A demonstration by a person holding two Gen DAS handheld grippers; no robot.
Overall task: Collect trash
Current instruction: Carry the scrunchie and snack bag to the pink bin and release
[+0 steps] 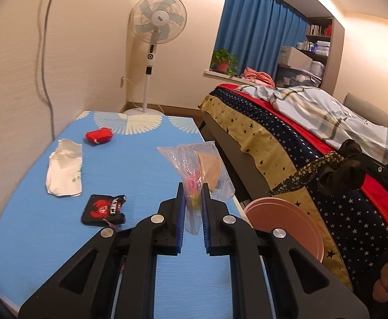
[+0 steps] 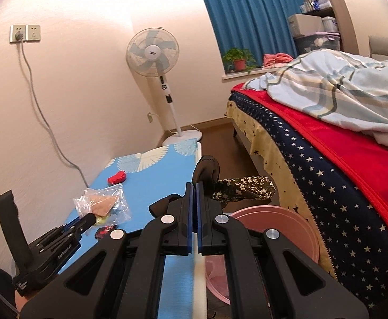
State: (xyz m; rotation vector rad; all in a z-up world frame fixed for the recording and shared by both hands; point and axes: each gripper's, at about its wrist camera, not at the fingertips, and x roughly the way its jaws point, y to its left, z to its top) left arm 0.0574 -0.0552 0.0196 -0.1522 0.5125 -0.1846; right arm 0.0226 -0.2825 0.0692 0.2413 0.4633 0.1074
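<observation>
Left gripper (image 1: 194, 194) clenched on a clear plastic bag (image 1: 194, 164), pinched between the blue pads, bag lifted off the blue surface (image 1: 34, 226). Holds a tan wedge-shaped piece plus pink and yellow bits inside. Same bag seen in the right wrist view (image 2: 101, 204), hanging at the left gripper's tip (image 2: 91, 219) above the surface's near right part.

Right gripper (image 2: 195, 194) clamped tight on a dark cloth item with a floral-print band (image 2: 244, 188), black bunched fabric sticking up past the fingertips. Held over the gap between surface and bed (image 2: 353, 172), above a pink bin (image 2: 286, 226) on the floor. Same item visible in the left wrist view (image 1: 334, 170), off to the right, in front of the bed.

Left on the surface: crumpled white paper bag (image 1: 65, 167) toward the left, red wrapper (image 1: 99, 135) behind it near the far end, black packet with red crab print (image 1: 105, 208) just left of the left gripper.

Background: standing fan (image 1: 156, 24) in the corner, blue curtain (image 1: 260, 32), potted plant (image 1: 224, 61) on the sill.
</observation>
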